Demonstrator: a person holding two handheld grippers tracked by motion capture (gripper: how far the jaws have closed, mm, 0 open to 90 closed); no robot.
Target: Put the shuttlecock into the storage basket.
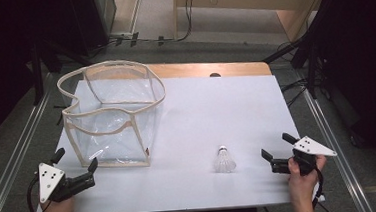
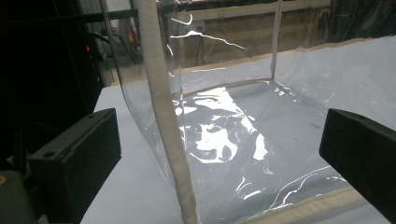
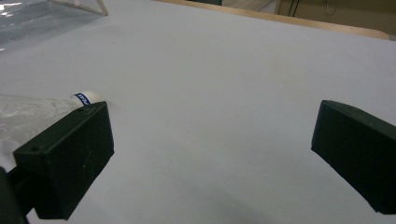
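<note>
Two hand-held grippers rest at the near edge of a white table (image 1: 226,113), seen from above. The left gripper (image 1: 75,163) sits at the near left corner, its black jaws spread wide with nothing between them, pointing toward a clear plastic bag (image 1: 112,114). The bag stands upright and open at the top on the left half of the table, box-shaped, with see-through walls and a cream fabric trim along its rim and edges. A white shuttlecock (image 1: 224,160) lies on the table to the right of the bag and well apart from it, with a feathered skirt and a rounded cork tip pointing away from the person. The right gripper (image 1: 276,147) is held in a hand (image 1: 301,171) at the near right, just beside the shuttlecock without touching it, jaws wide apart and empty.

From the left gripper view, the two black jaws stand far apart. Between them, close up, rises one cream-trimmed corner edge of the bag (image 2: 161,107), with glossy, wrinkled plastic catching bright reflections behind it.

From the right gripper view, the jaws are again fully spread over bare white tabletop. The shuttlecock (image 3: 56,103) lies at the left, partly hidden behind one jaw, its white tip ringed by a blue band.
</note>
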